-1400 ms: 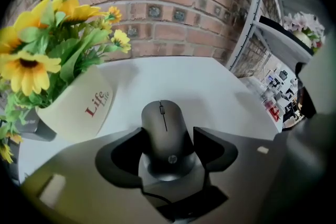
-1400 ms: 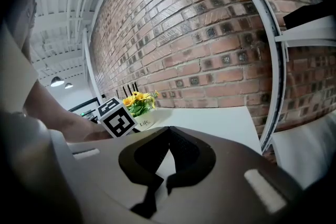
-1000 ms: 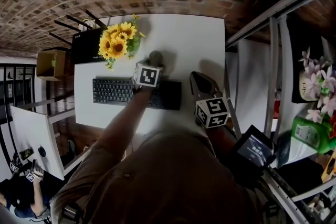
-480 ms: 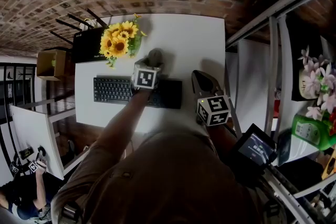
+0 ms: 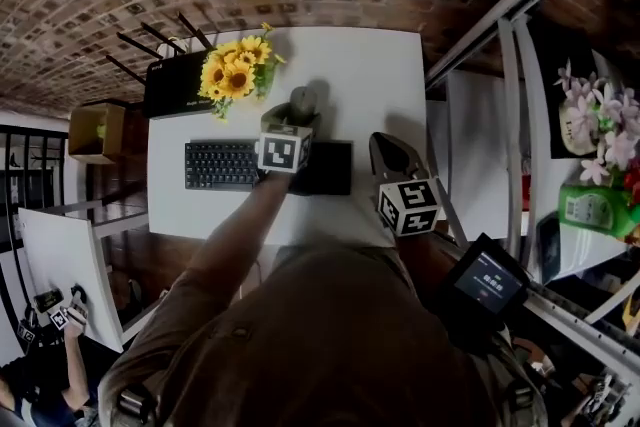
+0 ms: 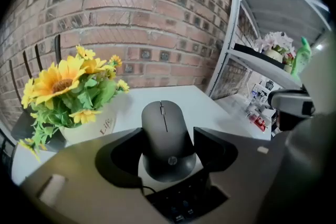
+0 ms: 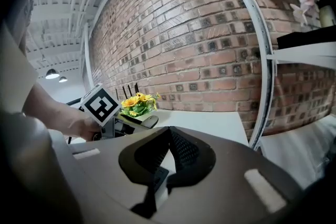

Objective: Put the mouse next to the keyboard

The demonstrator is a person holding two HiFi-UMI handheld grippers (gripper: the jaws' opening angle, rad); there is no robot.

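The left gripper (image 6: pixel 168 139) has its jaws clamped on the mouse (image 6: pixel 165 134), at about 1 o'clock of the keyboard (image 5: pixel 222 165). The right gripper (image 7: pixel 167 152) has its jaws pressed together, empty. The rounded shell could slip, landing crooked or on the keys.

Dim overall; fisheye warp; dark vignetted corners

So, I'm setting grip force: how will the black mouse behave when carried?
The mouse looks like a rigid plastic shell, so it probably won't flex. Its smooth, rounded sides might slip in the left gripper, which pinches only its rear half. No cable shows, so likely light, nothing tugging.
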